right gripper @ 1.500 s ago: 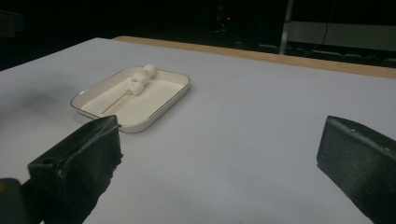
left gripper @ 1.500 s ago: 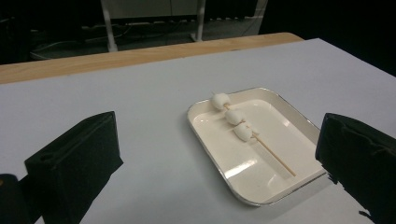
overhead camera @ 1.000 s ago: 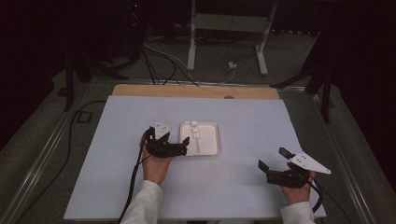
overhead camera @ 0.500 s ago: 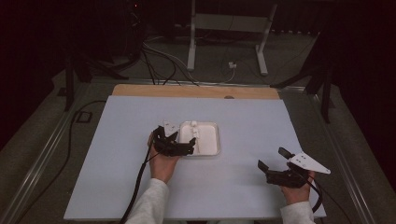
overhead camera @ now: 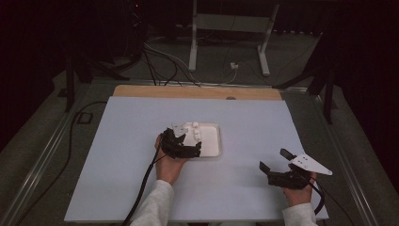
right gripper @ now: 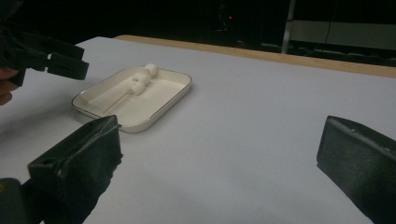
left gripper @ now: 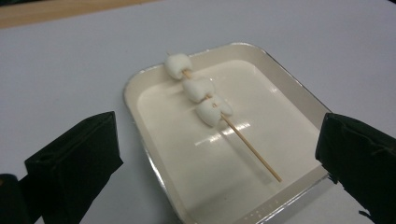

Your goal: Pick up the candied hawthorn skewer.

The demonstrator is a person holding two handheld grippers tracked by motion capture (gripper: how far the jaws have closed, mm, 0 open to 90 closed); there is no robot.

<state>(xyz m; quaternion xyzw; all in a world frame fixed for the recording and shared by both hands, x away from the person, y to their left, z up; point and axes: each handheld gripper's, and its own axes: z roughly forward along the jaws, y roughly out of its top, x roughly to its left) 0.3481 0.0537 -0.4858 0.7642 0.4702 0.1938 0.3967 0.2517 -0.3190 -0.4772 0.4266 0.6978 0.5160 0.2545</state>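
High view overhead, forward-down; 2 gripper views low, sharing tray (left gripper: 289, 88).

Dim room, black surroundings; overhead light brightens the tabletop (overhead camera: 117, 155). Glare streaks the tray (left gripper: 261, 154) just ahead of the left hand-held gripper (left gripper: 219, 154), whose jaws blur.

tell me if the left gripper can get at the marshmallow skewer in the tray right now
Probably yes. The left gripper hangs over the tray's near edge with jaws wide open, and the marshmallow skewer lies uncovered between them in its view. The bare stick end points toward it; nothing blocks the way.
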